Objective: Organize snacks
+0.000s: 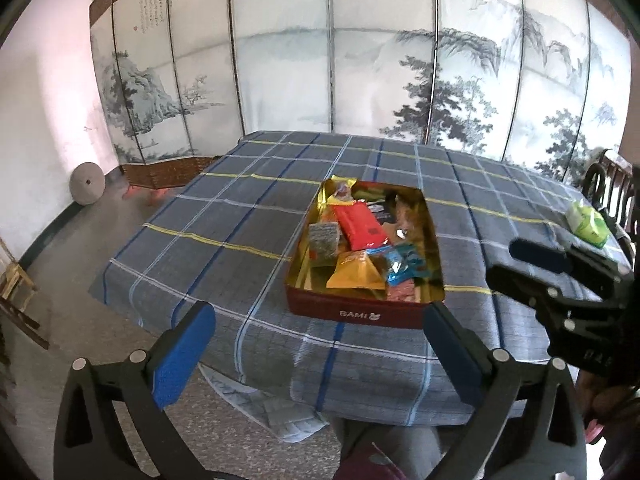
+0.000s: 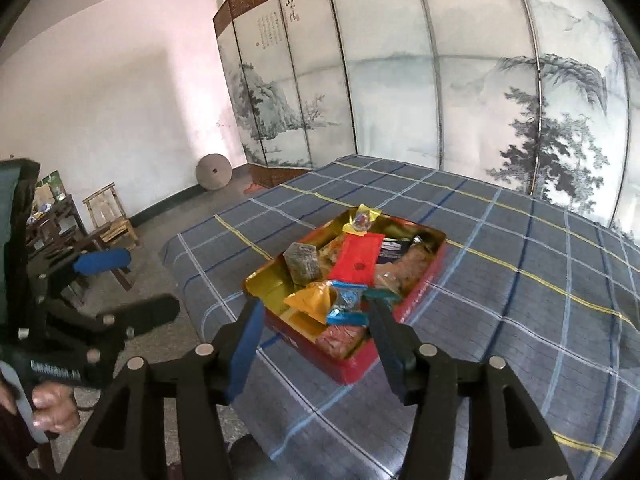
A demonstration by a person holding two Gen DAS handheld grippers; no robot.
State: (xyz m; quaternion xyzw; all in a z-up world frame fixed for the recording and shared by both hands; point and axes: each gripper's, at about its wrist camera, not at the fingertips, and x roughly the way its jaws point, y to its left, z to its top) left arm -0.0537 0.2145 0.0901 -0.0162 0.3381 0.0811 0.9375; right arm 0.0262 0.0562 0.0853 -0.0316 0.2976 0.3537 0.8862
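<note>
Where the folding screen [image 1: 332, 60] with its ink-wash mountains and pines stands behind it, a table [image 1: 240, 216] draped in a grey-blue plaid cloth with yellow and blue lines fills the middle of both views. Vertical calligraphy sits on one of the screen's left panels, too small to read.

On the cloth, near the table's front edge, lies the red tin [image 1: 360, 312], a rectangle with rounded corners and a gold lining. In the left wrist view its long axis runs away from the camera toward the screen, a short side facing forward; in the right wrist view it lies on a diagonal. White letters on that near wall read "BAMI".

The snacks are heaped inside the tin: a long red packet [image 2: 358, 262] lying along the tin's length, a yellow pouch [image 1: 354, 272] at the near end, a blue wrapper [image 1: 402, 264] just beside it, a grey block-shaped pack [image 1: 324, 238] against the left wall, and a small yellow-edged candy packet [image 2: 362, 218] at the far end.

The left gripper [image 1: 316, 356] is spread wide, its blue pads [image 1: 182, 360] apart with nothing between them. The right gripper [image 2: 316, 348] stands partly spread, also empty, hovering before the tin's near end without touching it.

A green pack [image 1: 588, 222] rests well apart on the table's right side.
</note>
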